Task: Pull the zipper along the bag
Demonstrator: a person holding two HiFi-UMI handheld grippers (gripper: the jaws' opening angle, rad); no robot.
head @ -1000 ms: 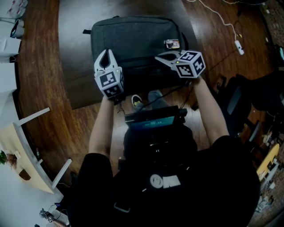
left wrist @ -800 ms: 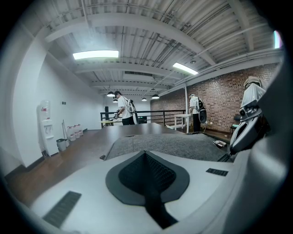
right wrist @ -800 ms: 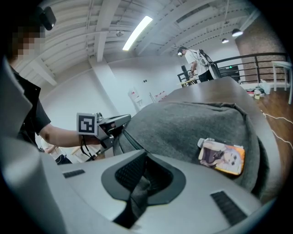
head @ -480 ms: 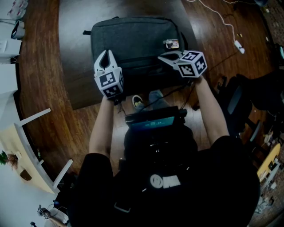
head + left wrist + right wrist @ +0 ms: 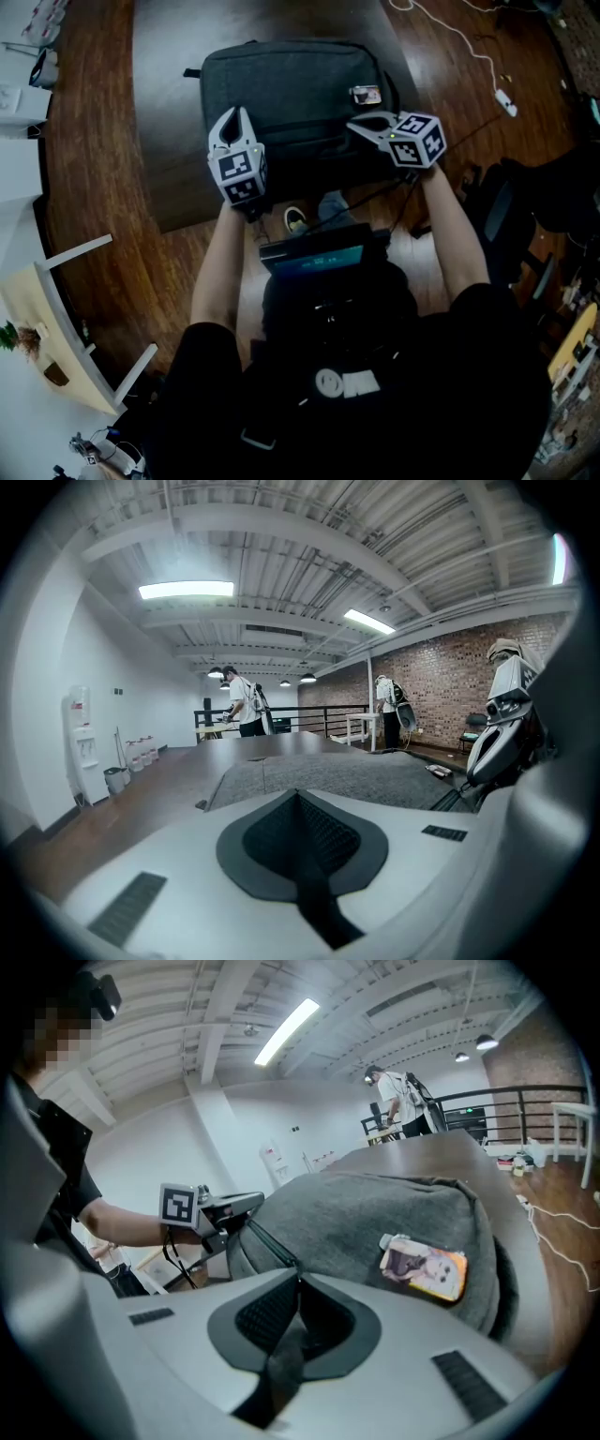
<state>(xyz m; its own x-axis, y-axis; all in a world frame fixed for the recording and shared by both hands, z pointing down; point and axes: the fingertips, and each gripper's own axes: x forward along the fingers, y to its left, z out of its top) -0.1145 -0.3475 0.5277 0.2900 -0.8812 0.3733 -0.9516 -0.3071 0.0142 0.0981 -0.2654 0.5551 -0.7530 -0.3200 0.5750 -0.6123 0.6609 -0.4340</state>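
Note:
A grey bag [image 5: 291, 80] lies flat on the dark tabletop [image 5: 169, 112], with a small picture tag [image 5: 365, 94] near its right end. My left gripper [image 5: 233, 114] is shut, its tips at the bag's near-left edge; no fabric shows between its pads. My right gripper [image 5: 356, 122] is at the near-right edge, shut on a thin grey strip, the zipper pull [image 5: 281, 1354]. In the right gripper view the zipper line [image 5: 267, 1241] runs from my right gripper [image 5: 300, 1274] toward the left gripper [image 5: 246, 1206]. In the left gripper view the bag [image 5: 375, 780] stretches beyond the shut left gripper [image 5: 298, 794].
The table's near edge is just below the bag. A wooden floor surrounds it, with a white cable [image 5: 469, 47] at the top right and a dark chair [image 5: 525, 216] at the right. A white shelf [image 5: 56, 309] stands at the left. People [image 5: 239, 700] stand far off.
Both grippers keep their places on the bag; the right one has edged slightly rightward along its near edge. The head view has shifted a little.

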